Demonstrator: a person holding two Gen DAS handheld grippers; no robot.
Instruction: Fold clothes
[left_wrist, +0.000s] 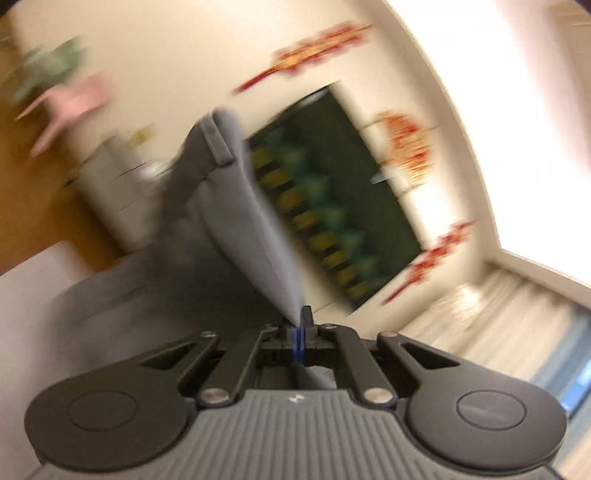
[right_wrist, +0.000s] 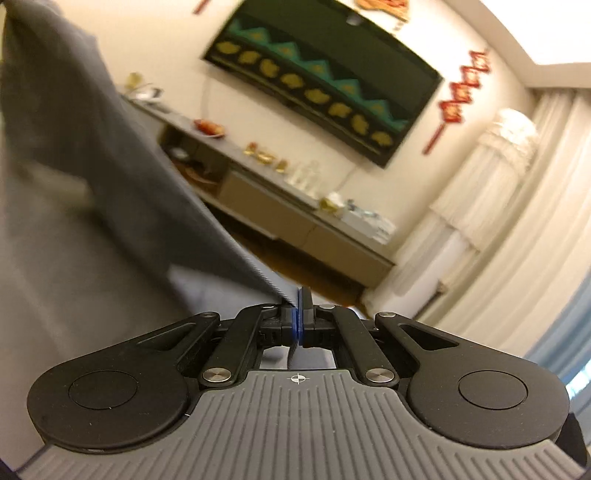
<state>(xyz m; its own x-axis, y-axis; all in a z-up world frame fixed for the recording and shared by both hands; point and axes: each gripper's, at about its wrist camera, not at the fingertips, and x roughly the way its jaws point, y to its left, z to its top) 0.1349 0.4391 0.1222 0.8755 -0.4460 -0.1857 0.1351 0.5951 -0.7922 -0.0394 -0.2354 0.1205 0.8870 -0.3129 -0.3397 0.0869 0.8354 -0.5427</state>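
Note:
A grey garment (left_wrist: 236, 206) with a belt loop at its edge hangs in the air, held by both grippers. My left gripper (left_wrist: 299, 325) is shut on one edge of it; the cloth rises from the jaws up and to the left. My right gripper (right_wrist: 297, 306) is shut on another edge of the grey garment (right_wrist: 110, 166), which stretches up to the left and fills that side of the right wrist view. The left wrist view is blurred by motion.
A white surface (left_wrist: 33, 280) lies below at the left. A wall-mounted TV (right_wrist: 325, 81) hangs above a long low cabinet (right_wrist: 295, 218) with dishes on it. White curtains (right_wrist: 498, 221) hang at the right. Red decorations (right_wrist: 461, 88) hang on the wall.

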